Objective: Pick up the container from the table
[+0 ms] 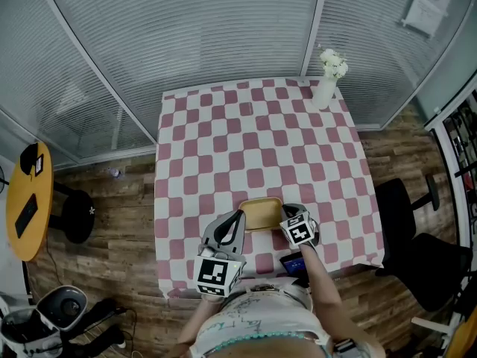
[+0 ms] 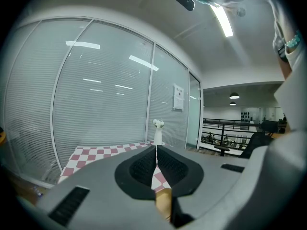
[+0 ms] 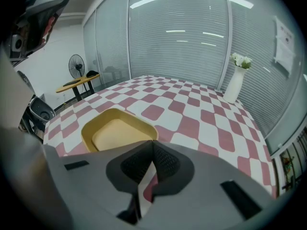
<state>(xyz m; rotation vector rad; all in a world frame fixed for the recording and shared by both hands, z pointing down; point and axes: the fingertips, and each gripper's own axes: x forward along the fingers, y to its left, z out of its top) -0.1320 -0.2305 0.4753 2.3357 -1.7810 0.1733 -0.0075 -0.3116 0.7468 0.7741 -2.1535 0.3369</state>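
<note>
A shallow yellow container (image 1: pixel 260 213) lies on the pink-and-white checked table (image 1: pixel 253 140), close to its near edge. My left gripper (image 1: pixel 239 217) is at the container's left end, shut with nothing in it; in the left gripper view its pads (image 2: pixel 144 166) meet and a strip of the container (image 2: pixel 163 203) shows below them. My right gripper (image 1: pixel 289 211) is at the container's right end, tilted down. In the right gripper view it (image 3: pixel 153 146) is shut and empty, with the container (image 3: pixel 118 131) just ahead and to the left.
A white vase with flowers (image 1: pixel 326 86) stands at the table's far right corner. A dark flat device (image 1: pixel 293 262) lies at the near edge by my right arm. Glass walls with blinds stand behind. A yellow side table (image 1: pixel 28 200) is left, black chairs (image 1: pixel 406 222) right.
</note>
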